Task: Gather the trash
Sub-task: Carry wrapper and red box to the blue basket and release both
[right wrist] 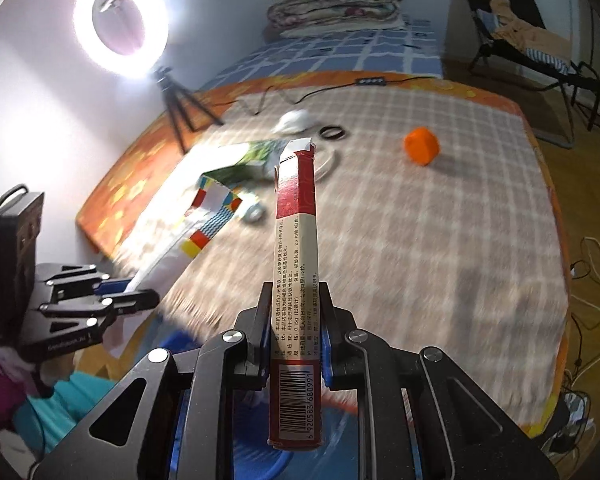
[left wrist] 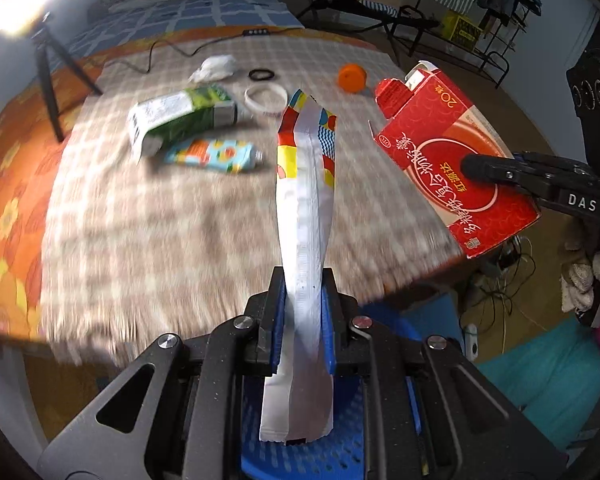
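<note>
My left gripper is shut on a long silver wrapper with a colourful printed end, held above the checked tablecloth. My right gripper is shut on a flat red medicine box, seen edge-on with its barcode end near me. In the left wrist view the red box hangs at the right, in the right gripper. In the right wrist view the left gripper holds the wrapper at the left. A blue perforated basket lies below both grippers.
On the cloth lie a green carton, a printed tube, a white ring, a black band, a crumpled tissue and an orange cap. A ring light on a tripod stands at the left edge.
</note>
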